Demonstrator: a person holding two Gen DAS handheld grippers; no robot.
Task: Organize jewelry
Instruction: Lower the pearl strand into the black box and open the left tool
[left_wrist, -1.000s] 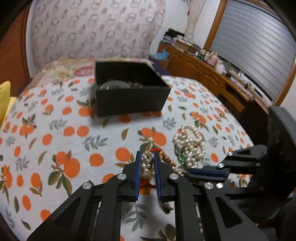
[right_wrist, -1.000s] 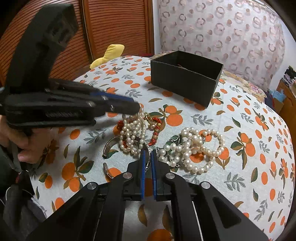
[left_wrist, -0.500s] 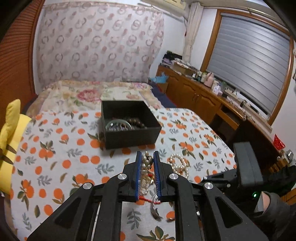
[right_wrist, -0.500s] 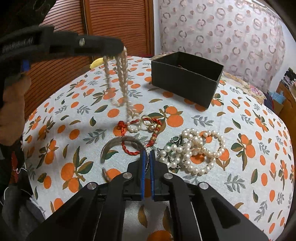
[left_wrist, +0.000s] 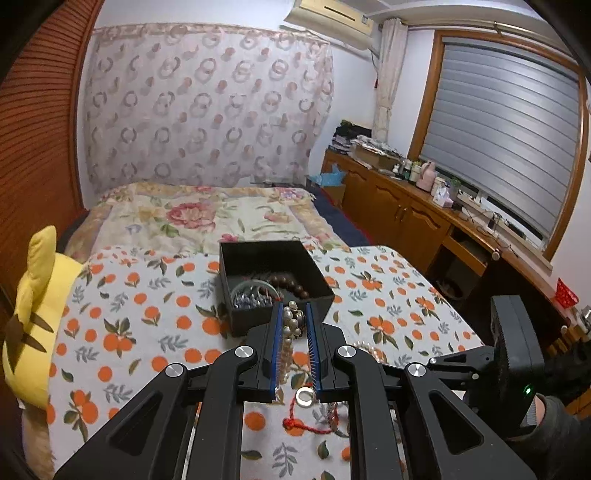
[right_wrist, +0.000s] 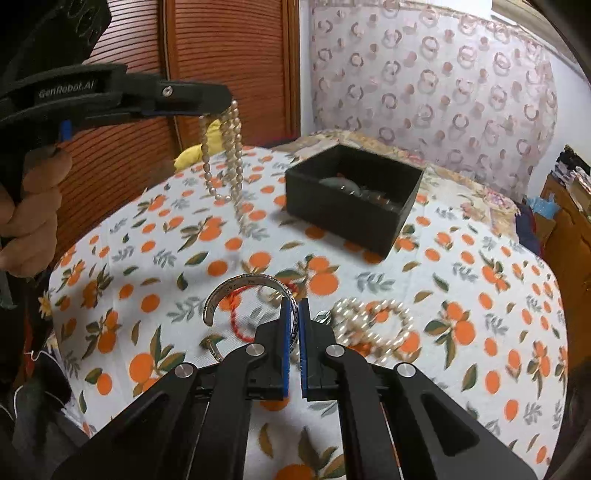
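Note:
My left gripper (left_wrist: 291, 314) is shut on a pearl necklace (left_wrist: 289, 325) and holds it high above the table; in the right wrist view the necklace (right_wrist: 225, 162) hangs from it in loops. A black box (left_wrist: 273, 280) with beads and a bangle inside stands on the orange-print cloth, just beyond the left gripper; it also shows in the right wrist view (right_wrist: 351, 214). My right gripper (right_wrist: 294, 306) is shut on a silver cuff bracelet (right_wrist: 240, 284) and holds it just above the cloth.
A pearl bracelet pile (right_wrist: 373, 325), a red cord (right_wrist: 238, 317) and a small ring (left_wrist: 304, 396) lie on the cloth (right_wrist: 461, 295). A yellow plush (left_wrist: 33, 310) sits at the table's left edge. A bed lies behind, and a wooden cabinet stands to the right.
My left gripper has lifted the pearl necklace off the pile and raised it high toward the box. My right gripper has picked up the silver cuff bracelet.

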